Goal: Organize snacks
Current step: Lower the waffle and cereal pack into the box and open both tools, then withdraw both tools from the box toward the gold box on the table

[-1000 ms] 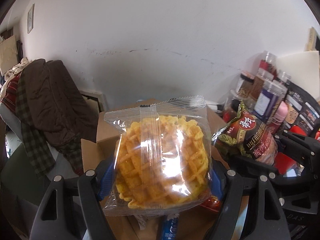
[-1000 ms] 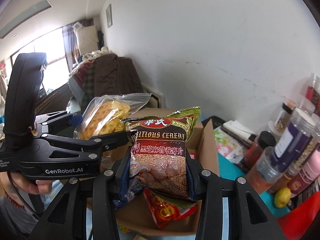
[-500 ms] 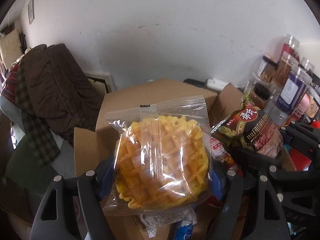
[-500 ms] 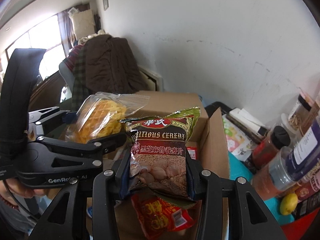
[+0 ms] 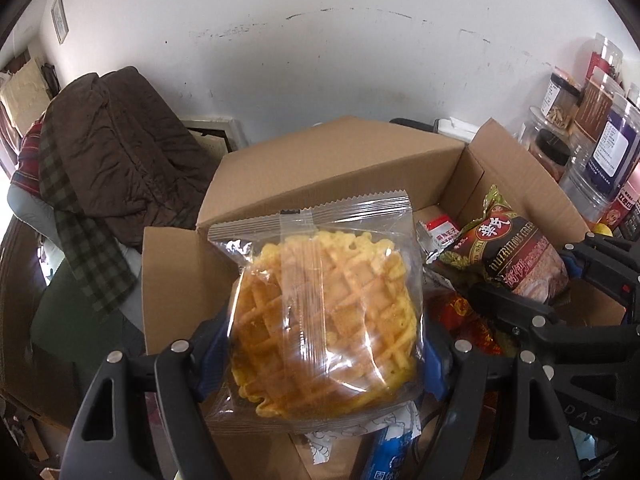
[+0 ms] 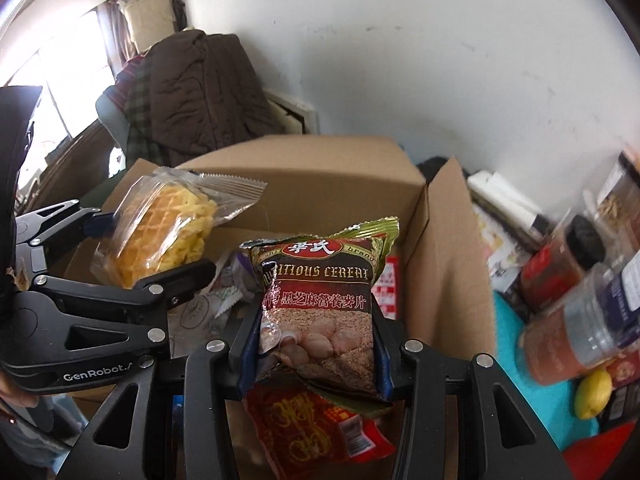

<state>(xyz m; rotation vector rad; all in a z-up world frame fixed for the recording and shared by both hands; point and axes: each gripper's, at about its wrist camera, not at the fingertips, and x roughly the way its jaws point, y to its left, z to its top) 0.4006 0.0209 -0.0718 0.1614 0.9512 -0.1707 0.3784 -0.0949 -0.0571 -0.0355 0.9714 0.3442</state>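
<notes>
Against the frames of a second ago, far more of the open cardboard box (image 5: pixel 320 168) is seen in both wrist views: its inside and the loose packets lying there were largely hidden then, and the white wall filled most of each picture. Both grippers are now seen lower and tipped further downward over the box, side by side, with their loads unchanged between the pads.

The box is plain brown corrugated card with its flaps raised; a brown coat (image 6: pixel 200 92) is draped behind it, and jars (image 6: pixel 576 332) are crowded to its right, blurred in the right wrist view.

The left gripper (image 5: pixel 320 356) is clamped on a waffle packet (image 5: pixel 324 320), which is held over the near left part of the box. The packet is of clear film with a crimped top edge and a back seam down its middle; a round, golden, grid-patterned waffle is seen through it.

The right gripper (image 6: pixel 316 352) is clenched on a cereal packet (image 6: pixel 320 304), held upright above the box's near right part. The packet is dark red and brown with a green crimped top, a red oval logo, English and Chinese lettering and a picture of grain.

Below it, inside the box, a red snack packet (image 6: pixel 316 432) with yellow lettering is seen, and a white printed wrapper (image 6: pixel 200 308) lies to the left.
</notes>
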